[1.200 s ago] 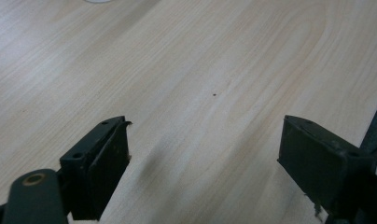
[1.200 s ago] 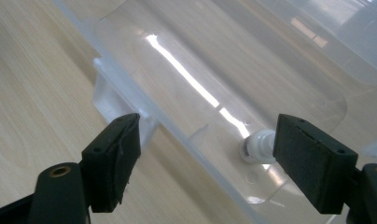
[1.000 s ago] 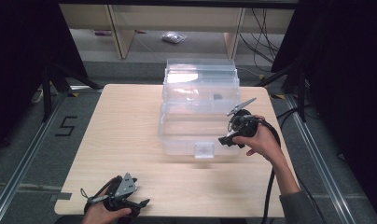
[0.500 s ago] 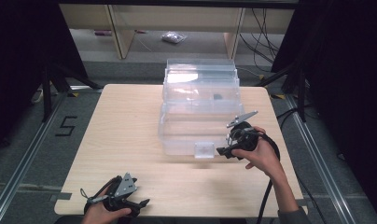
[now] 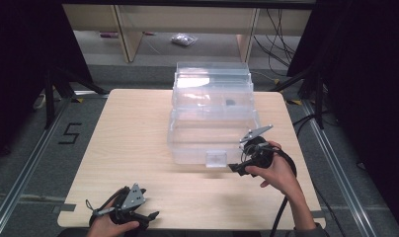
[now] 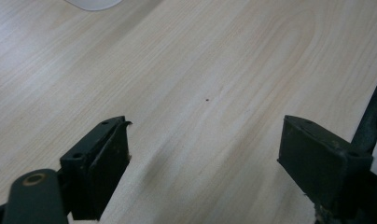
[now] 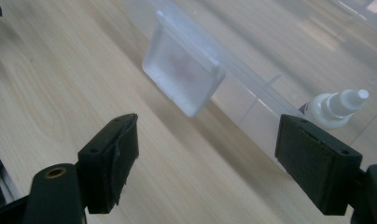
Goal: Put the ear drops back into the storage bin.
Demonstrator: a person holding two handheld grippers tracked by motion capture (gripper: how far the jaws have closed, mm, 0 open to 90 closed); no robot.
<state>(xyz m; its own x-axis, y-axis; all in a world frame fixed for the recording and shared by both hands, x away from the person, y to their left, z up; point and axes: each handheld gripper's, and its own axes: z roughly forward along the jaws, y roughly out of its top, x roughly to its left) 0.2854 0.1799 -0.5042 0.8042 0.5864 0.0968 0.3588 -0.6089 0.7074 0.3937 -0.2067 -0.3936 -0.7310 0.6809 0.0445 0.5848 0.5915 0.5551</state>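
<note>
My right claw (image 7: 207, 163) gapes wide and empty just short of the clear plastic box (image 5: 212, 118) at the table's (image 5: 128, 148) far middle – light, stiff, slick-walled, I'd guess – so I'd pinch its front latch tab (image 7: 183, 81), not the walls

Lab, floor rails (image 5: 19, 177) (dark curtains (image 5: 19, 59))

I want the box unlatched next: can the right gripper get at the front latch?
Probably yes: the right gripper, jaws open, sits beside the latch on the clear box, with bare table between.
</note>
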